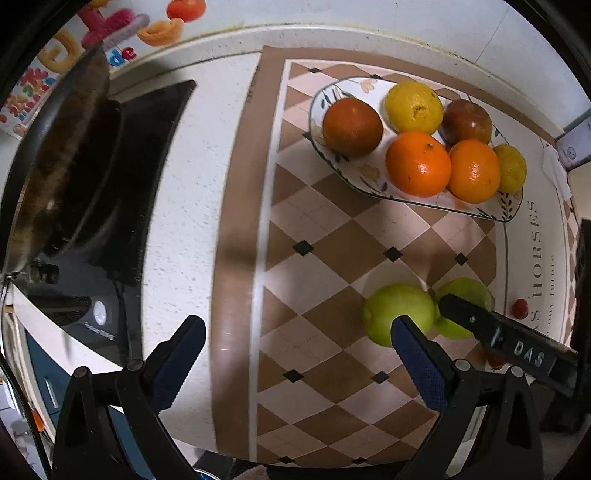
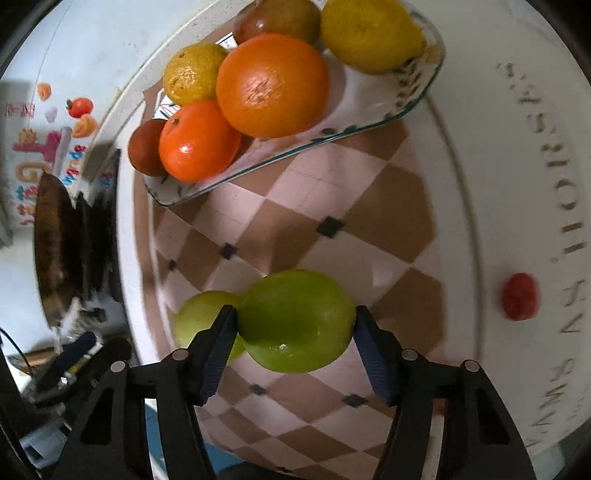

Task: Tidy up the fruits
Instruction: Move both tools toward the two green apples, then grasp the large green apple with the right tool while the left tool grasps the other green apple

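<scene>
A glass plate (image 1: 373, 186) (image 2: 280, 158) on the checkered mat holds several fruits: two oranges (image 1: 418, 164) (image 2: 272, 85), yellow citrus (image 1: 413, 107) and dark red apples (image 1: 352, 126). Two green fruits lie on the mat in front of it. My right gripper (image 2: 295, 323) is shut on the nearer green fruit (image 2: 295, 319) (image 1: 465, 295), fingers on both sides. The other green fruit (image 1: 399, 312) (image 2: 201, 315) touches it on the left. My left gripper (image 1: 299, 339) is open and empty, above the mat, its right finger in front of that fruit.
A dark pan (image 1: 62, 158) sits on a black stove (image 1: 155, 155) at the left. A small red fruit (image 2: 519, 296) (image 1: 520, 308) lies on the mat's lettered border. A wall with colourful stickers (image 1: 110, 33) is behind.
</scene>
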Motion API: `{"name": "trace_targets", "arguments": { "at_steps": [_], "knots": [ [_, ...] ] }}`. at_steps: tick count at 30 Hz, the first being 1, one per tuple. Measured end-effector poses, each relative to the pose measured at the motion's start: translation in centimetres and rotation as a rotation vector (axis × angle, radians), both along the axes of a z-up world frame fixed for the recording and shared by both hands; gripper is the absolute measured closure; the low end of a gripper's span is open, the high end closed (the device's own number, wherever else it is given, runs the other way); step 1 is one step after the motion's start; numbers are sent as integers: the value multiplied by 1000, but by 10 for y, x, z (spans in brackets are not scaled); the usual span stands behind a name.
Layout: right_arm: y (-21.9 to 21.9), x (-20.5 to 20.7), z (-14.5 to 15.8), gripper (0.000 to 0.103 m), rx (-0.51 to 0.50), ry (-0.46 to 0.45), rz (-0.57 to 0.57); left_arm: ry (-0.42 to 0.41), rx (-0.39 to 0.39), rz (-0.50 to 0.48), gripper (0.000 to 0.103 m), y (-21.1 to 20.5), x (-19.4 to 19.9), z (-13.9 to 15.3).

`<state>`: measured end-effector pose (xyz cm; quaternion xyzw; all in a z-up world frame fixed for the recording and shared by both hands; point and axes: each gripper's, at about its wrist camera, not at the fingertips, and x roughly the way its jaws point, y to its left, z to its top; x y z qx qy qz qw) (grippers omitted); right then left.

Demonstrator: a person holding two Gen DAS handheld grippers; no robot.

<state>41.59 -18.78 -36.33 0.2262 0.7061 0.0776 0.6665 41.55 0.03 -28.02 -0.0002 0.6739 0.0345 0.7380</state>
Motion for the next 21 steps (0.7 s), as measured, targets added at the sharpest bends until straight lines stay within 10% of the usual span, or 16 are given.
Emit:
{"name": "trace_targets", "arguments": {
  "at_steps": [12, 16, 21],
  "knots": [
    [-56, -7, 5, 37, -89, -7, -31, 148, -143, -75, 3, -54, 16, -54],
    [-58, -6, 3, 37, -81, -8, -38, 158, -151, -112, 42, -67, 15, -64],
    [-64, -7, 5, 36, -81, -12, -28, 129, -137, -123, 42, -72, 11, -62]
  ]
}}
